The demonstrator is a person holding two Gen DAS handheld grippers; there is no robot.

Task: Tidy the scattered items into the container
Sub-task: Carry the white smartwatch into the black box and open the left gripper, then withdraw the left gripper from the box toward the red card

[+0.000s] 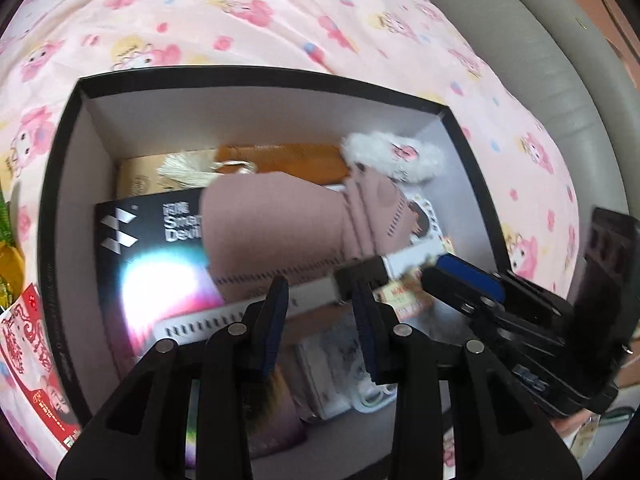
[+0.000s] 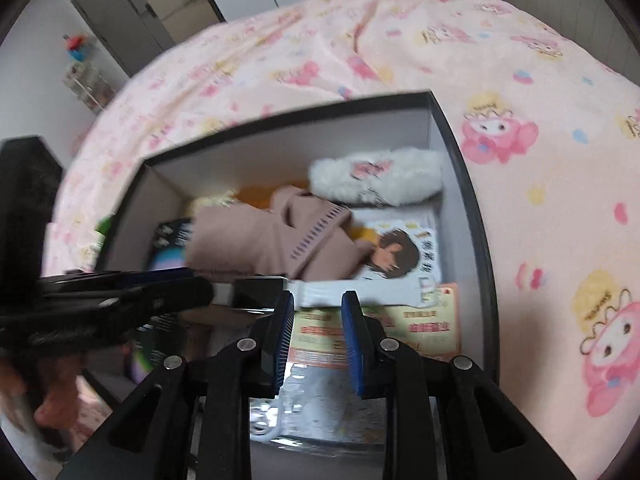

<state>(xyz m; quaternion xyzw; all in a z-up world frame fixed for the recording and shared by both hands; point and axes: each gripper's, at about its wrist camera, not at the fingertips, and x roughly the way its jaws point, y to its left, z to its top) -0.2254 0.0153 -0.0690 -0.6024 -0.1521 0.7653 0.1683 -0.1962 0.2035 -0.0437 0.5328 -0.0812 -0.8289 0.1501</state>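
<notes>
A black box with white inner walls (image 1: 260, 76) (image 2: 460, 152) sits on a pink cartoon bedsheet. Inside lie a pink knitted item (image 1: 280, 224) (image 2: 248, 240), a white fluffy piece (image 1: 392, 156) (image 2: 380, 180), a black printed carton (image 1: 148, 232), a picture card (image 2: 400, 252) and an orange leaflet (image 2: 420, 320). A watch with a black face (image 1: 362, 274) (image 2: 258, 292) and a white holed strap (image 1: 224, 314) (image 2: 360, 292) lies across them. My left gripper (image 1: 320, 292) (image 2: 202, 290) and right gripper (image 2: 318, 300) (image 1: 430, 272) hover over the box. Both are open, and the strap runs just beyond their tips.
Left of the box, on the sheet, lie a red printed packet (image 1: 28, 340) and a green and gold item (image 1: 8, 256). A grey padded bed edge (image 1: 540, 80) curves along the right. A hand (image 2: 52, 396) holds the left gripper. A small shelf (image 2: 84, 80) stands by the far wall.
</notes>
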